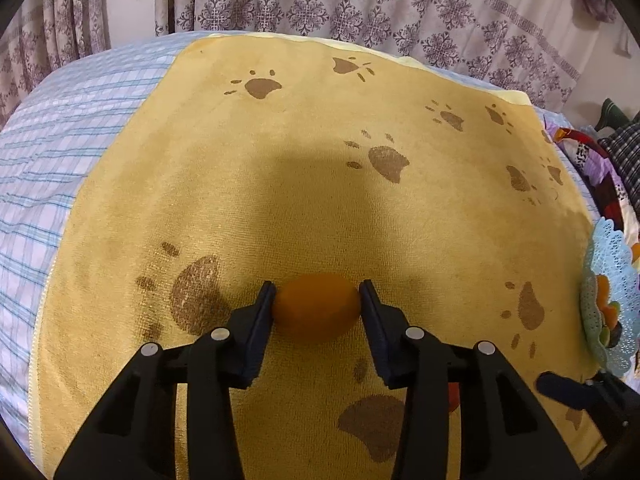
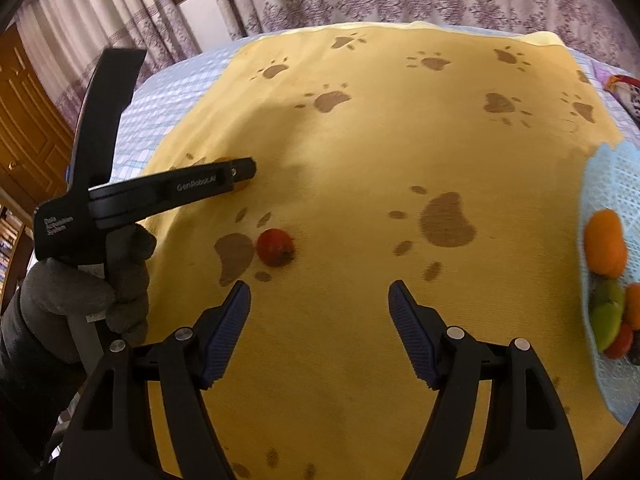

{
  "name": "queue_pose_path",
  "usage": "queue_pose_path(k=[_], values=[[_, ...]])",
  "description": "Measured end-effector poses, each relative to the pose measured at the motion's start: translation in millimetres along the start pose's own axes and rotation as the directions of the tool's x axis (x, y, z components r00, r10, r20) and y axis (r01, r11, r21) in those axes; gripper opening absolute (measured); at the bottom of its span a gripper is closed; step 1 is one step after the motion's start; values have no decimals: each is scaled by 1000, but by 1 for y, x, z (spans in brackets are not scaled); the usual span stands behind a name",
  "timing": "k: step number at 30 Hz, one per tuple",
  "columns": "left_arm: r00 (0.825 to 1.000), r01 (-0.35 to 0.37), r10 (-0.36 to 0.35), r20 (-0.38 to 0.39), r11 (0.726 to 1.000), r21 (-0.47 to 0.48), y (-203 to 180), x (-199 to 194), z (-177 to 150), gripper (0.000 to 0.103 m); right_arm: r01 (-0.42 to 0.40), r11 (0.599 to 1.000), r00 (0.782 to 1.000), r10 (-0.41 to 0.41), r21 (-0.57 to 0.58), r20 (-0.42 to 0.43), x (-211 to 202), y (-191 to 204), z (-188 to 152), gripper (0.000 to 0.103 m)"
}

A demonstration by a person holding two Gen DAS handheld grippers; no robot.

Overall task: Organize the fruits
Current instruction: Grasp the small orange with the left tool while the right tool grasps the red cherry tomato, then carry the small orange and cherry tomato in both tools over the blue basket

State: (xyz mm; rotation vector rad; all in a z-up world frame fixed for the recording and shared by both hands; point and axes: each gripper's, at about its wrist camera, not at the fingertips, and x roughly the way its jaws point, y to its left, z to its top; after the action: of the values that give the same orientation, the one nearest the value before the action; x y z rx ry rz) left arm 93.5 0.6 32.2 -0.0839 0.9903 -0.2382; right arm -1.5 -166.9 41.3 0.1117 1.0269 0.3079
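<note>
An orange fruit lies on the yellow paw-print towel, and my left gripper is shut on it, one pad pressed to each side. In the right wrist view that left gripper appears side-on, with a sliver of the orange fruit showing beneath its tip. A small red fruit rests on the towel, just ahead and left of my right gripper, which stands open with nothing between its fingers. The light blue lace basket at the right holds an orange fruit, green ones and a red one.
The towel covers a blue checked sheet. Patterned curtains hang behind. A gloved hand grips the left tool. Dark and patterned cloths are piled beyond the basket. A wooden door is at the far left.
</note>
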Motion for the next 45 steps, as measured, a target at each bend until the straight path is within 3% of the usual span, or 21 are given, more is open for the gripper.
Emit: queue_pose_path(k=[10, 12, 22, 28, 32, 45], values=[[999, 1, 0, 51, 999, -36, 14, -24, 2, 43, -21, 1000, 999, 20, -14, -33, 31, 14, 14, 71], [998, 2, 0, 55, 999, -38, 16, -27, 2, 43, -25, 1000, 999, 24, -6, -44, 36, 15, 16, 64], [999, -12, 14, 52, 999, -30, 16, -32, 1, 43, 8, 1000, 998, -7, 11, -56, 52, 19, 26, 50], [999, -15, 16, 52, 999, -34, 16, -32, 1, 43, 54, 998, 998, -56, -46, -44, 54, 26, 24, 42], [998, -14, 16, 53, 999, -32, 15, -33, 1, 43, 50, 996, 998, -53, -80, -42, 53, 33, 23, 29], [998, -6, 6, 62, 1000, -9, 5, -42, -1, 43, -12, 1000, 1000, 12, -14, -22, 32, 25, 22, 28]])
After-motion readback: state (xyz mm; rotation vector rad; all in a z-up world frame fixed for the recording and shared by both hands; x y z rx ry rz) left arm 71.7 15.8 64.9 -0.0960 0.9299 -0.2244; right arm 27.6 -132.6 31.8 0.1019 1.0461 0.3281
